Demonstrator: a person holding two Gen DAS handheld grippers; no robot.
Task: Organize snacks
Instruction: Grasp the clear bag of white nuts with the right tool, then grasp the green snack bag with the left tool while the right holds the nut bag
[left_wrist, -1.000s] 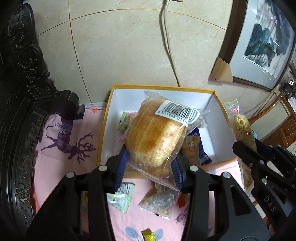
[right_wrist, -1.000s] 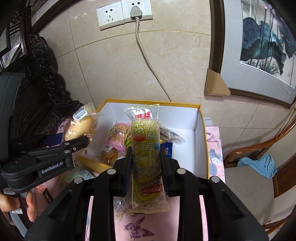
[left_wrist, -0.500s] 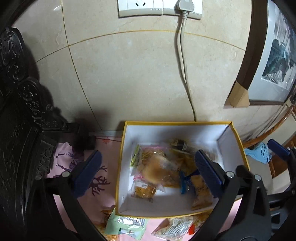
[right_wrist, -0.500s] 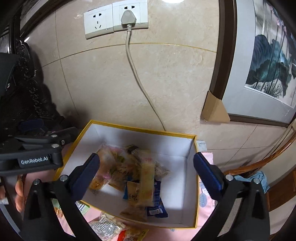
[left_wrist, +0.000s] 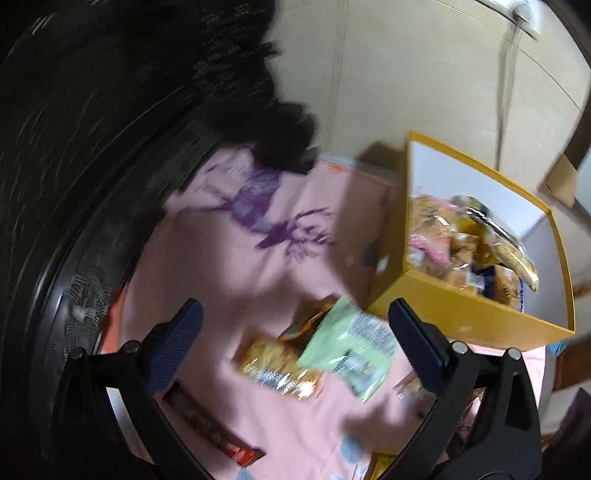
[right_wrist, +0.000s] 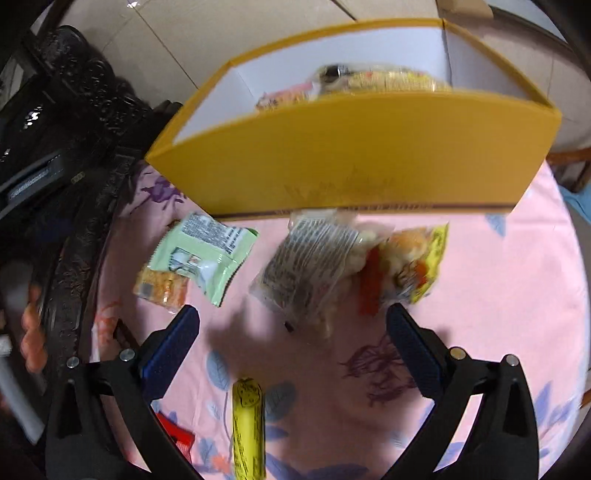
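- Left claw (left_wrist: 293, 332) gapes wide, empty, above green packet (left_wrist: 347, 347) beside yellow box (left_wrist: 461, 306).
- Right claw (right_wrist: 291, 339) spread wide, empty; clear-wrapped snack (right_wrist: 310, 269) lies ahead on the pink cloth (right_wrist: 498, 295).

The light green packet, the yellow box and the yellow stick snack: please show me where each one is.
light green packet (right_wrist: 201, 260), right wrist view, middle of its printed face.
yellow box (right_wrist: 354, 155), right wrist view, outer front wall.
yellow stick snack (right_wrist: 248, 428), right wrist view, middle of the wrapper.
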